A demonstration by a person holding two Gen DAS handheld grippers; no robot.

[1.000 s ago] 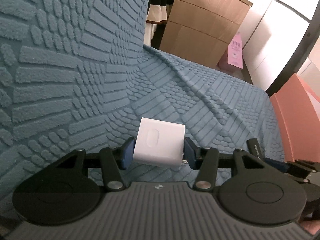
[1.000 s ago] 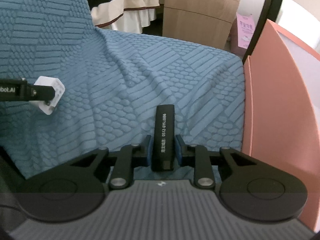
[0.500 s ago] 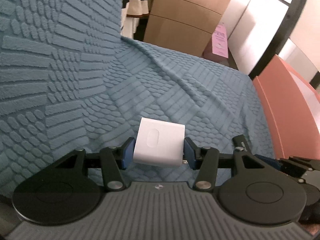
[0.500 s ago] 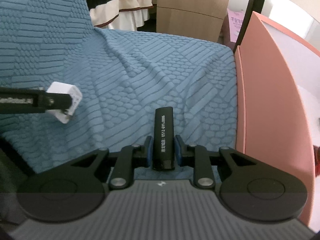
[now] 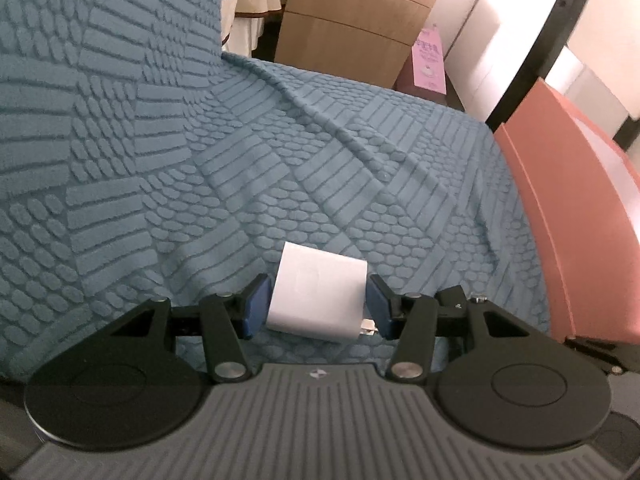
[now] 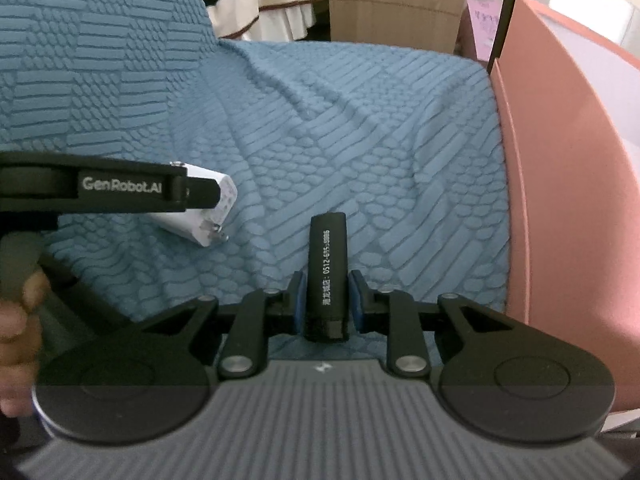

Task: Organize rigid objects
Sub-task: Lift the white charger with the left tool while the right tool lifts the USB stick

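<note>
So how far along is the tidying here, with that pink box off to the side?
Picking up looks done: the left gripper is clamped on a white plug-in charger, the right gripper on a black stick with printed digits, both above the blue textured cover. What is left, I would guess, is placing them in the pink box, whose inside is barely visible.

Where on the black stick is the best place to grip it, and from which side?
Grip the black stick across its narrow width near one end, as the right gripper does now: the long flat sides suit the pads, and the printed face stays readable.
</note>
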